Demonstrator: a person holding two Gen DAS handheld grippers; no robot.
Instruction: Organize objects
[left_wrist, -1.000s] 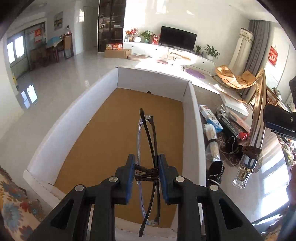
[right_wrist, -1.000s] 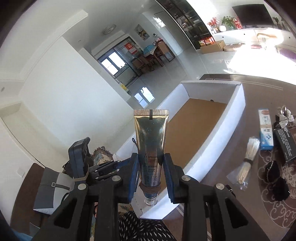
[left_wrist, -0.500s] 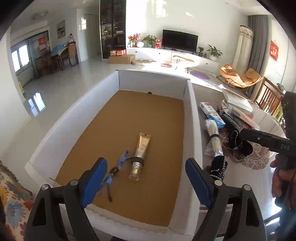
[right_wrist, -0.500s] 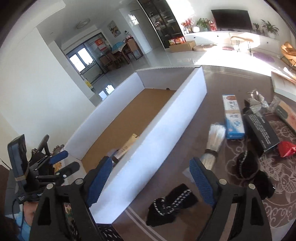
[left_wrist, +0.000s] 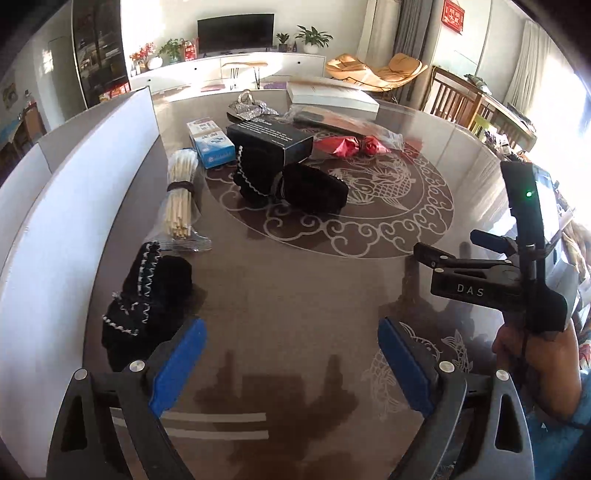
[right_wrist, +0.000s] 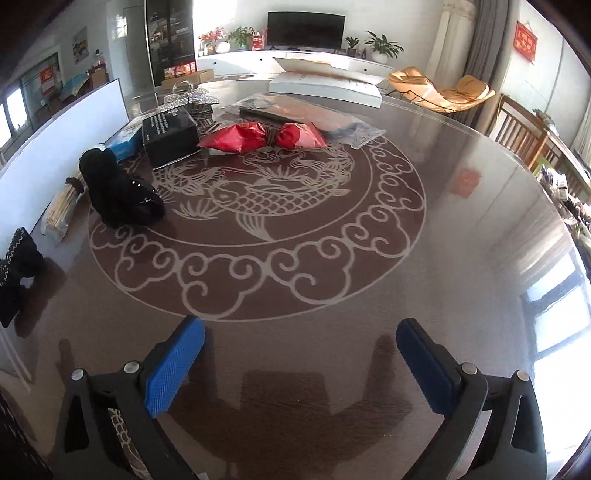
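Left tongs (left_wrist: 291, 365): our blue pads are wide apart with nothing between them. They have just been opening.
Right tongs (right_wrist: 301, 363): wide apart too, and empty. These have also just been opening. They hang over a bare part of the tabletop (right_wrist: 461, 229).
White box (left_wrist: 74, 206): its tall wall runs along the left side. We think the things go in there.
Near black cloth (left_wrist: 147, 295): a soft dark bundle with white zigzag trim. It lies just beside the box wall, near our left tongs.
How it will handle: we think it is light and floppy. It will sag, so we should pinch it at the thick middle.
Stick bundle (left_wrist: 181, 199): thin pale sticks in a clear bag, tied with a dark band. It lies farther along the wall. We think they snap easily, so hold at the band.
Far pile: a black box (left_wrist: 269, 138), a blue and white carton (left_wrist: 210, 144) and a red wrapped pack (right_wrist: 258, 136).
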